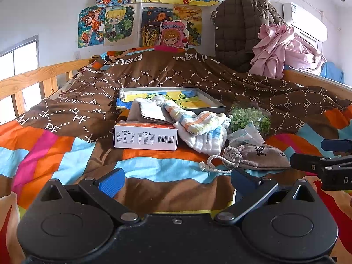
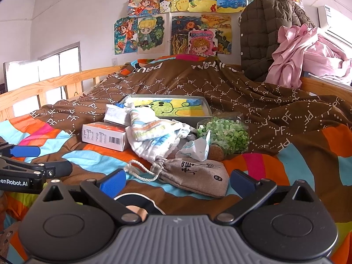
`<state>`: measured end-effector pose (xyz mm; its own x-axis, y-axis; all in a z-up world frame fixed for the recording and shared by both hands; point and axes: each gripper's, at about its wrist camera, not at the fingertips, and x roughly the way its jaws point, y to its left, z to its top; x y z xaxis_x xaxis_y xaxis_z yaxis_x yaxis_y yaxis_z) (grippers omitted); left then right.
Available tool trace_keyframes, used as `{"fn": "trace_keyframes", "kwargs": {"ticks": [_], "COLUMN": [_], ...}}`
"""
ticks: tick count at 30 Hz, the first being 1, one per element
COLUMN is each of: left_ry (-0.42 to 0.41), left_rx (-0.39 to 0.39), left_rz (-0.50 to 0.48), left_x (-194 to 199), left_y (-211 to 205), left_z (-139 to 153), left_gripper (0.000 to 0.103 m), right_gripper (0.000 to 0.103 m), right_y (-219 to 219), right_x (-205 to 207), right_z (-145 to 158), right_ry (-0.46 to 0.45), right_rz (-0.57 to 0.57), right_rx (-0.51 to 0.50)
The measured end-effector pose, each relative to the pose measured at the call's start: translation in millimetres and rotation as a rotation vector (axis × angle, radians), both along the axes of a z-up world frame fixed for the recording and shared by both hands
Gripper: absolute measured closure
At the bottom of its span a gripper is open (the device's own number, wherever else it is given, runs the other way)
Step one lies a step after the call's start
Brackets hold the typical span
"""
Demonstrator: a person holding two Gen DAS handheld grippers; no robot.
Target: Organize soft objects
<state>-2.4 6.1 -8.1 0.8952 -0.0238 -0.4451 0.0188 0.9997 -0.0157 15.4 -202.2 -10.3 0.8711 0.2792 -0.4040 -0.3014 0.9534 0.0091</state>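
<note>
A pile lies on the bed. A grey drawstring pouch (image 1: 259, 157) (image 2: 195, 176) lies nearest, its cord to the left. Behind it a striped white cloth (image 1: 202, 129) (image 2: 151, 136), a crumpled white wrapper (image 1: 246, 135) (image 2: 195, 148) and a jar of green pellets (image 1: 250, 118) (image 2: 224, 135). My left gripper (image 1: 176, 182) is open and empty, just short of the pouch. My right gripper (image 2: 176, 182) is open and empty, its fingers either side of the pouch's near end. Each gripper shows in the other's view: the right one (image 1: 325, 160), the left one (image 2: 28, 160).
A white and orange box (image 1: 146, 136) (image 2: 104, 136) sits left of the cloth. A shallow grey tray (image 1: 211, 98) (image 2: 204, 104) with a drawing lies behind. A brown blanket (image 1: 154, 74) covers the far bed. Wooden rails (image 1: 33, 77) run on the left; jackets (image 1: 242, 35) hang at the right.
</note>
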Motion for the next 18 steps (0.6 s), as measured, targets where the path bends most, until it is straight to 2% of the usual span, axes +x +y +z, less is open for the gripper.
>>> {"fn": "trace_keyframes", "kwargs": {"ticks": [7, 18], "left_ry": [0.004, 0.002], "left_rx": [-0.006, -0.07], "left_rz": [0.002, -0.01], "left_x": [-0.2, 1.6], "left_y": [1.9, 11.6], "left_z": [0.1, -1.5], "left_gripper": [0.001, 0.003], "right_gripper": [0.0, 0.0], "right_y": [-0.7, -11.1], "right_x": [-0.3, 11.2], "right_z": [1.9, 13.4], "right_ry": [-0.003, -0.004], "right_rz": [0.004, 0.057], "right_rx": [-0.001, 0.016]}}
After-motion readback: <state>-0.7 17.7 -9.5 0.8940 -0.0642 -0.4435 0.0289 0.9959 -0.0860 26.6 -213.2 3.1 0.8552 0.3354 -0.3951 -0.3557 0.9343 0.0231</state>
